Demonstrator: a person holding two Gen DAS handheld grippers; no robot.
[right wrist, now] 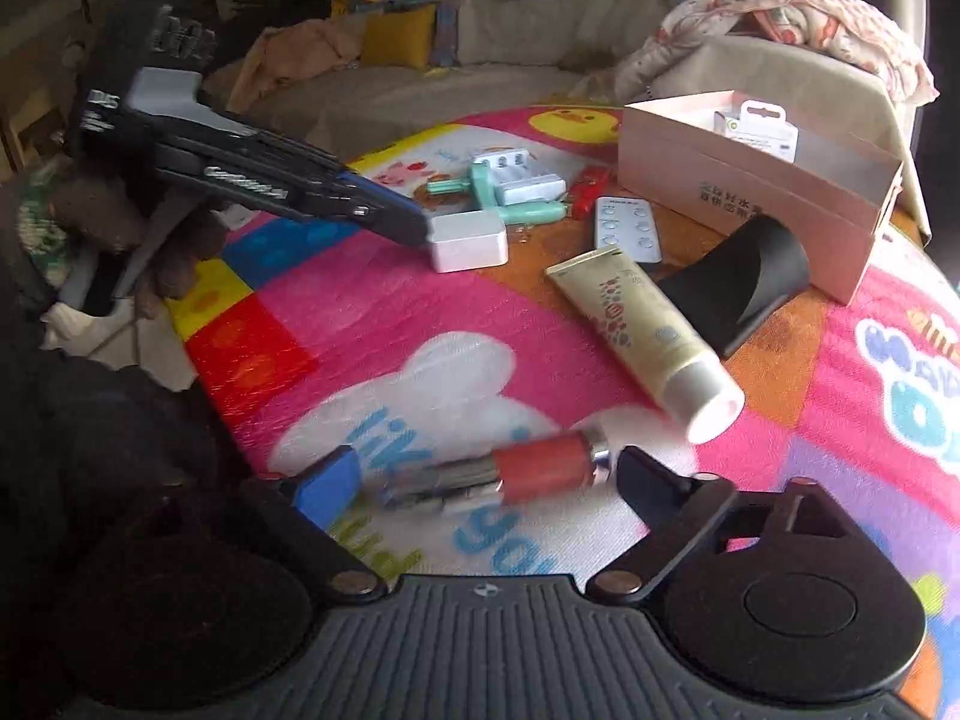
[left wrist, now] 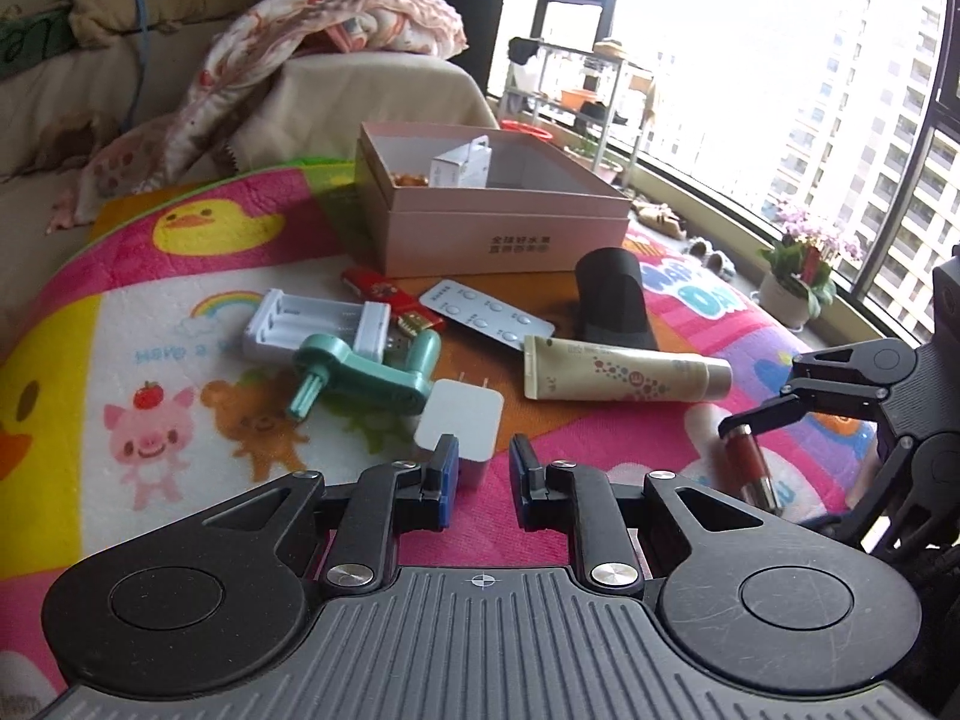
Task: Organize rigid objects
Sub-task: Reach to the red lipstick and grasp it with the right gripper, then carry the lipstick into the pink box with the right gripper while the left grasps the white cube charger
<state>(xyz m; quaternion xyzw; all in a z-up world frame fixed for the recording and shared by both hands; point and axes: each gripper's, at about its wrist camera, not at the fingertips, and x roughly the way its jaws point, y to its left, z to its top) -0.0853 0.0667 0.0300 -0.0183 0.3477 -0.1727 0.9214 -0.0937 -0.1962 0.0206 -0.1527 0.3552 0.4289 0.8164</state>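
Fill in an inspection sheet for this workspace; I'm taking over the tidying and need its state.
Surface: cartoon play mat.
Job's things: pink box open, white carton inside; white charger, cream tube, remote, black piece, green crank, red tube loose.
Clutter: nothing seen.
Claws: left claw shut to a narrow gap at the white charger, no grip; right claw open, red tube between its fingers.
Cables: blue cord on sofa cushion.
Surroundings: sofa, blanket, window, potted flowers.
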